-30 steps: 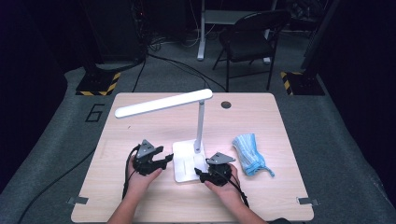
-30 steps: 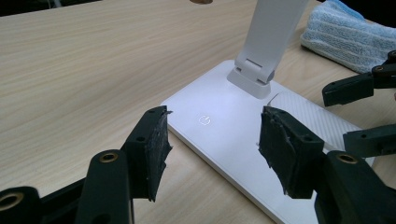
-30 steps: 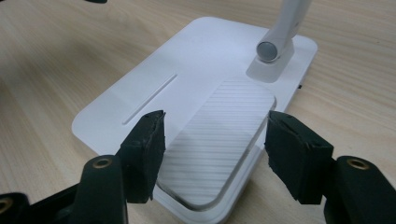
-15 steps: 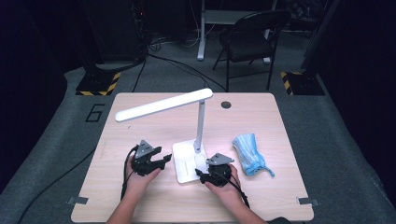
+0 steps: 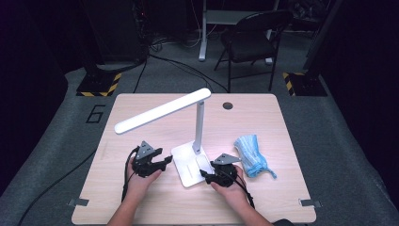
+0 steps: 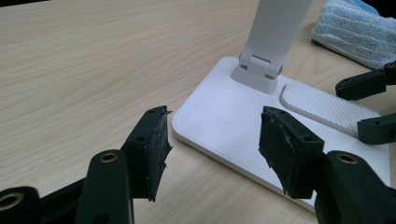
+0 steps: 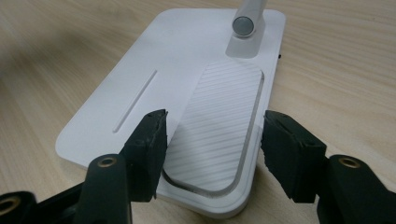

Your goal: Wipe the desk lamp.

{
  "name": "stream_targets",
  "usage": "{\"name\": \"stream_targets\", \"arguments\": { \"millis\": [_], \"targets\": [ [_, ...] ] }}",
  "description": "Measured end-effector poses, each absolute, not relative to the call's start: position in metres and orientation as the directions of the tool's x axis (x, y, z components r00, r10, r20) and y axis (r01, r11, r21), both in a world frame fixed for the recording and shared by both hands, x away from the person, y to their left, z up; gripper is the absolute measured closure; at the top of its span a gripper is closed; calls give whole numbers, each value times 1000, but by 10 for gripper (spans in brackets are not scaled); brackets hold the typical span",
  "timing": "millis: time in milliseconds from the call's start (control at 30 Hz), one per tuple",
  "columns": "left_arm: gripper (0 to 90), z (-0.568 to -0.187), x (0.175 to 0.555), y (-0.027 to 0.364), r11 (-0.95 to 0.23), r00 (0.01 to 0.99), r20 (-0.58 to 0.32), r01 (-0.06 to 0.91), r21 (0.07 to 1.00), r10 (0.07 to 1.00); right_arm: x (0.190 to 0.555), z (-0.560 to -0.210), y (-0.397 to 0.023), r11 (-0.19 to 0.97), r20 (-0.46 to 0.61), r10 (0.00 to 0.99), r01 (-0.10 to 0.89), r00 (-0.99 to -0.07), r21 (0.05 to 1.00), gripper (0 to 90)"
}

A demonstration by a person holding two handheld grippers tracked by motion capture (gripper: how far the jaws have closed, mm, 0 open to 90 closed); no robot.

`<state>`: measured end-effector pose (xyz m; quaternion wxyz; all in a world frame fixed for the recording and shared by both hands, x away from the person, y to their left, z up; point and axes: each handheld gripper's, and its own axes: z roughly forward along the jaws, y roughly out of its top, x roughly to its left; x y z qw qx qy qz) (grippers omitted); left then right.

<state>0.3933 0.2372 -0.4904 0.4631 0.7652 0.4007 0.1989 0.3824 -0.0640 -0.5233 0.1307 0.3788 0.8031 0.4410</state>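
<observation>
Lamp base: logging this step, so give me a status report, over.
Left gripper open at lamp base's left edge. Right gripper open, jaws just closing in, straddling the base's ribbed pad, not gripping. Blue cloth lies clear to the right.

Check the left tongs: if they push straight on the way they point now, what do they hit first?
Most likely the lamp base: the left tongs stand open, aimed at its near edge, jaws astride that edge without touching. Beyond it rises the lamp post. Depth is hard to judge.
</observation>
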Motion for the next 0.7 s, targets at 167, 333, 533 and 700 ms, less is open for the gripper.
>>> {"name": "stream_targets", "arguments": {
  "millis": [167,333,533,700],
  "targets": [
    [423,-491,395,239,-253,596,-65,434,865,801,384,-522,-66,358,95,698,461,-710,812,438],
    [423,-491,395,239,-246,597,-79,443,862,798,385,-521,-74,345,96,721,475,-686,809,459],
    [423,-492,395,235,-253,606,-77,440,862,792,392,-520,-87,337,64,762,478,-645,811,451],
    [422,-490,396,235,-253,610,-81,441,861,788,400,-519,-100,296,62,814,504,-577,811,452]
  ]
}}
